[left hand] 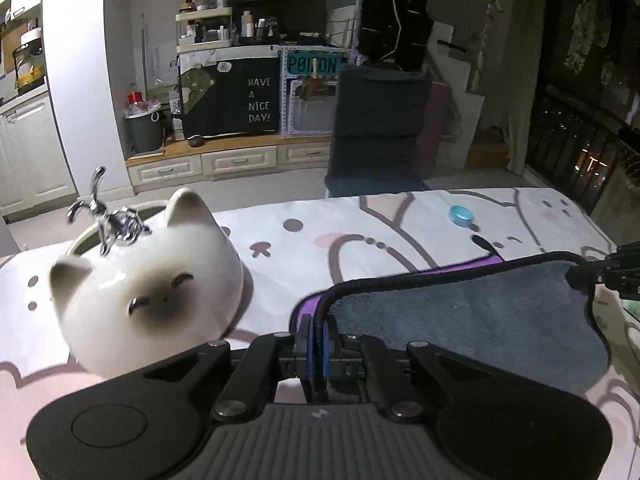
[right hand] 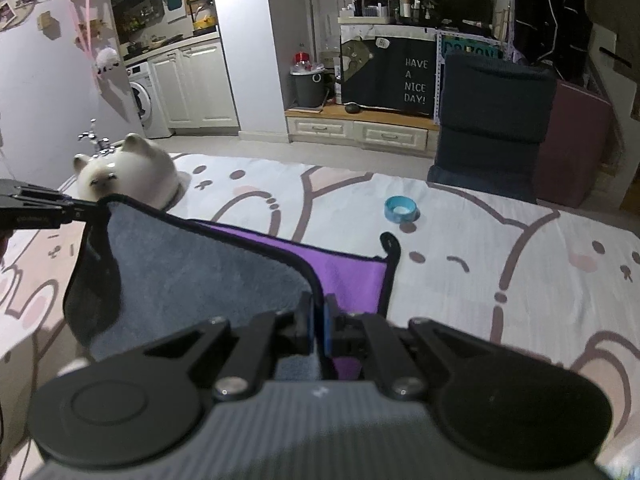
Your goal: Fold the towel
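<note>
The towel is grey on one face and purple on the other, with a black edge all around. It is lifted above the bed cover at its near side, and the far part, showing purple, lies flat on the cover. A small black loop stands out at the far corner of the towel.

The left gripper has its jaws closed on the black edge of the towel, at one near corner; the blue pads press the cloth from both sides. The right gripper is closed in the same way on the other near corner, with the edge squeezed between its pads. In each wrist view the other gripper appears at the side of the picture, pinching the far end of the raised edge, so the grey face hangs between the two.

The bed cover is white and pink, with cartoon animal faces drawn in brown lines. A white cat-shaped pot stands on it to the left of the towel, near but not touching, with a shiny silver ornament on top. A small blue ring-shaped thing lies on the cover beyond the towel, well apart from it.

Behind the bed are a dark folded chair, a dark cloth with the words "HAVE A NICE DAY!" and a grey bin.
</note>
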`<action>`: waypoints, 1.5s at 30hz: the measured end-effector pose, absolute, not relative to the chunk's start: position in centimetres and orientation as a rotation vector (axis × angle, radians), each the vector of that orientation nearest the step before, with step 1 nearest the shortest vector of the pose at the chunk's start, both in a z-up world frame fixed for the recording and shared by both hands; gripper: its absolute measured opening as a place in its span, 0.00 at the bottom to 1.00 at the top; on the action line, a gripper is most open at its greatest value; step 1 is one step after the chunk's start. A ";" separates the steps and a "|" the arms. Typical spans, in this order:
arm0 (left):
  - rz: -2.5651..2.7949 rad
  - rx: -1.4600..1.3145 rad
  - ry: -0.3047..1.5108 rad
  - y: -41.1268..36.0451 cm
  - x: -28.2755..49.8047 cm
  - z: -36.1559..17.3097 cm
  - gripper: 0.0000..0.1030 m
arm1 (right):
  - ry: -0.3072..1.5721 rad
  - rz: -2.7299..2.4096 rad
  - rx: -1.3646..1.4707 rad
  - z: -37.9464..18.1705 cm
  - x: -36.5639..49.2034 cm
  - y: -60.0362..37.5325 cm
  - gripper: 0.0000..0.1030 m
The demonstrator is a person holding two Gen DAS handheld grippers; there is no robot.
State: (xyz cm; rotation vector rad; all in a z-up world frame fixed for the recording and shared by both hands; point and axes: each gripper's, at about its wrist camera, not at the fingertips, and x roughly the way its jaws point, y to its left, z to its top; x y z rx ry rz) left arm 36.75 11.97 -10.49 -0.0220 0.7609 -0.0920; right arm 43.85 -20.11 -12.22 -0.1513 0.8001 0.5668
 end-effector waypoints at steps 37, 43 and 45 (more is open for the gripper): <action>0.007 -0.075 0.896 12.8 44.0 -15.4 0.56 | 0.891 0.468 -0.134 -16.6 51.1 -17.8 0.50; 0.016 -0.067 0.906 12.4 43.5 -15.1 0.94 | 0.868 0.448 -0.083 -16.3 50.5 -17.9 0.96; 0.019 -0.069 0.906 12.1 43.4 -14.9 1.00 | 0.876 0.423 -0.068 -16.3 50.4 -17.9 1.00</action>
